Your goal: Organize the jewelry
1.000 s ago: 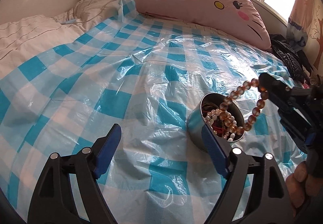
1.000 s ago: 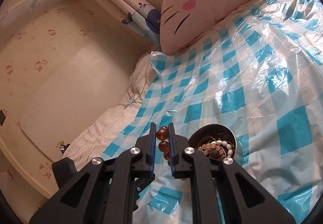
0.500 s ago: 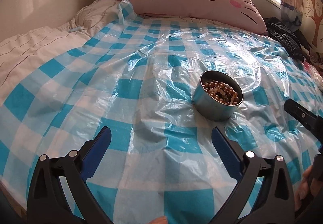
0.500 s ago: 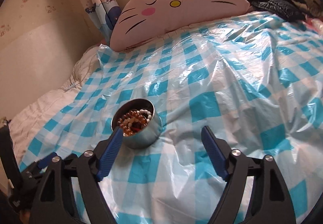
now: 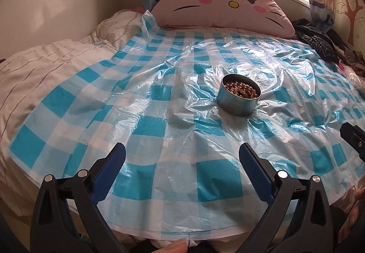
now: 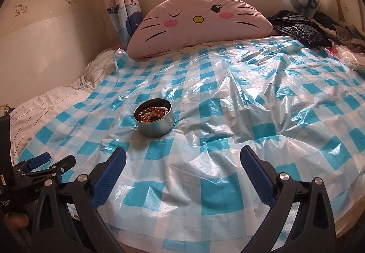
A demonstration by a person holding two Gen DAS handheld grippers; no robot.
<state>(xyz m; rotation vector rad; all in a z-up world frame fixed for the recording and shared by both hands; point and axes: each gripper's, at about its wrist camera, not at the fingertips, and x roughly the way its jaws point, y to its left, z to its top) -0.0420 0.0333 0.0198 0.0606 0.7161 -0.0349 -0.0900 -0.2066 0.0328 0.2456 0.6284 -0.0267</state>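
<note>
jewelry, a heap of amber and pale beads, lies inside a round metal tin that stands upright on the blue-and-white checked plastic sheet covering the bed. in the left wrist view the same tin sits right of the middle, the beads showing over its rim. the left gripper hangs over the near edge of the sheet with its blue-padded fingers spread wide and nothing between them, well apart from the tin. the right gripper has just been opening and its fingers also stand wide with nothing in them; the tin is ahead and to its left, not touched. the left gripper shows at the left edge of the right wrist view. a pink cat-face pillow leans at the head of the bed under the window, with a black jacket beside it on the right.
</note>
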